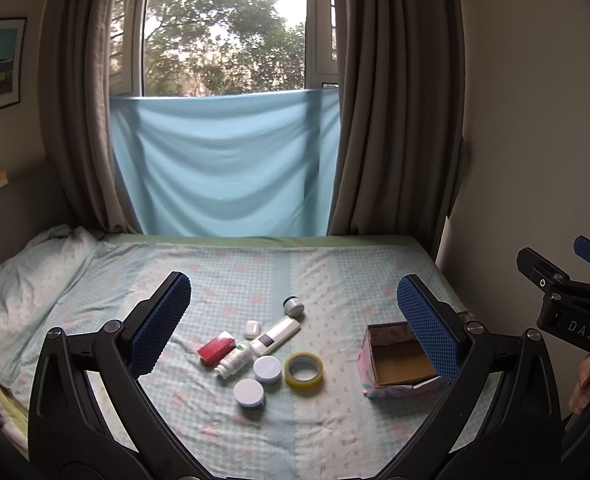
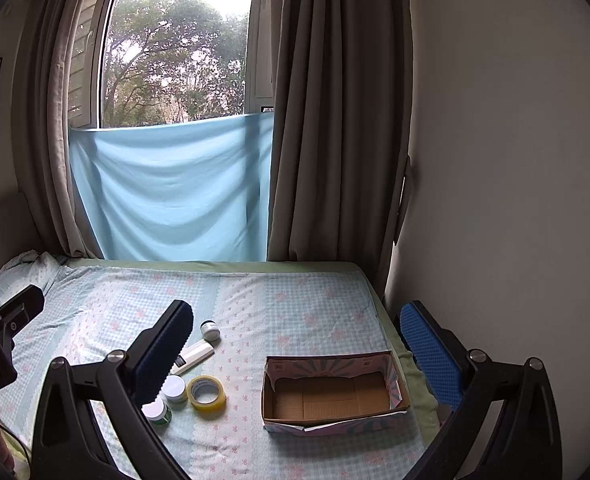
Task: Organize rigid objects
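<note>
On the bed lies a cluster of small items: a red box [image 1: 216, 348], a white bottle [image 1: 234, 361], a white remote-like stick [image 1: 276, 334], a white earbud case [image 1: 251, 329], a small grey-capped jar [image 1: 294, 306], two white-lidded jars [image 1: 268, 369] [image 1: 249, 393] and a yellowish tape roll [image 1: 303, 372]. An open cardboard box [image 1: 399, 364] [image 2: 333, 394] stands empty to their right. My left gripper [image 1: 293, 316] hovers open above the cluster. My right gripper [image 2: 295, 340] hangs open above the bed between the tape roll [image 2: 206, 392] and the box.
The bed sheet [image 1: 335, 276] is checkered blue with pink flowers. A pillow [image 1: 35, 276] lies at the left. A wall [image 2: 515, 160] borders the bed on the right; curtains and a blue cloth [image 1: 223, 160] hang behind. A hand [image 1: 583, 384] holds the right gripper.
</note>
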Motion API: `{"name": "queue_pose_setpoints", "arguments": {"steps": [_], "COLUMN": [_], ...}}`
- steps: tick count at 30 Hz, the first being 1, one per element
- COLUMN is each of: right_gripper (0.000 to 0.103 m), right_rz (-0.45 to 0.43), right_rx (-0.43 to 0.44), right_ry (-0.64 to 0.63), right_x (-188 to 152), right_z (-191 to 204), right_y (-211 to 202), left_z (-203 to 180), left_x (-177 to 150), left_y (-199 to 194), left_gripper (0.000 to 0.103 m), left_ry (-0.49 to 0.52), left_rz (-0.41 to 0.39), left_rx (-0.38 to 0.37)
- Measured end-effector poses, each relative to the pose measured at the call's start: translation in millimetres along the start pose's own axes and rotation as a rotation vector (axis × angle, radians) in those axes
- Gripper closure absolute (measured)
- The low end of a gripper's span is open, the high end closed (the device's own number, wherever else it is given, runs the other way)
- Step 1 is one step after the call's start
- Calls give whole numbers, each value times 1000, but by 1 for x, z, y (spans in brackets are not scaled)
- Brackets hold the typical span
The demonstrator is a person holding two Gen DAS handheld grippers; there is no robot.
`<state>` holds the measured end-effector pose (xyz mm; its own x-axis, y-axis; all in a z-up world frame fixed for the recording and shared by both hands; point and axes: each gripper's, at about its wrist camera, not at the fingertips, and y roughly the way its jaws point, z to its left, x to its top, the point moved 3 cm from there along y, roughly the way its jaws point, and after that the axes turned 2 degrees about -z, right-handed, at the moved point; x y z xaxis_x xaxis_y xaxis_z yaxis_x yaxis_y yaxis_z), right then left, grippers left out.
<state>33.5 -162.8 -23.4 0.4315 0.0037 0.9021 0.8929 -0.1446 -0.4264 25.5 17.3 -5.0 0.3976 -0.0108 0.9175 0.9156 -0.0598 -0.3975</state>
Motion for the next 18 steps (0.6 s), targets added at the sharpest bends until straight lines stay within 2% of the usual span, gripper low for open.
{"name": "queue_pose_setpoints", "arguments": {"steps": [4,9,15,18], "right_gripper": [0,0,0,0], "right_rz": [13,62,161,221], "right_rx": [7,51,144,179], "right_ry": [-3,-25,-50,-60], "right_x": [1,5,-16,-32], "right_z": [1,9,35,53], "right_y": [3,20,66,93], "left_z": [5,23,73,106], "left_x": [1,0,-27,-46], "left_y": [3,17,54,77], "left_gripper": [1,1,1,1], "left_ry": [-12,-50,-159,-180], "left_rz": [23,76,197,253], "left_rx": [8,57,146,187]}}
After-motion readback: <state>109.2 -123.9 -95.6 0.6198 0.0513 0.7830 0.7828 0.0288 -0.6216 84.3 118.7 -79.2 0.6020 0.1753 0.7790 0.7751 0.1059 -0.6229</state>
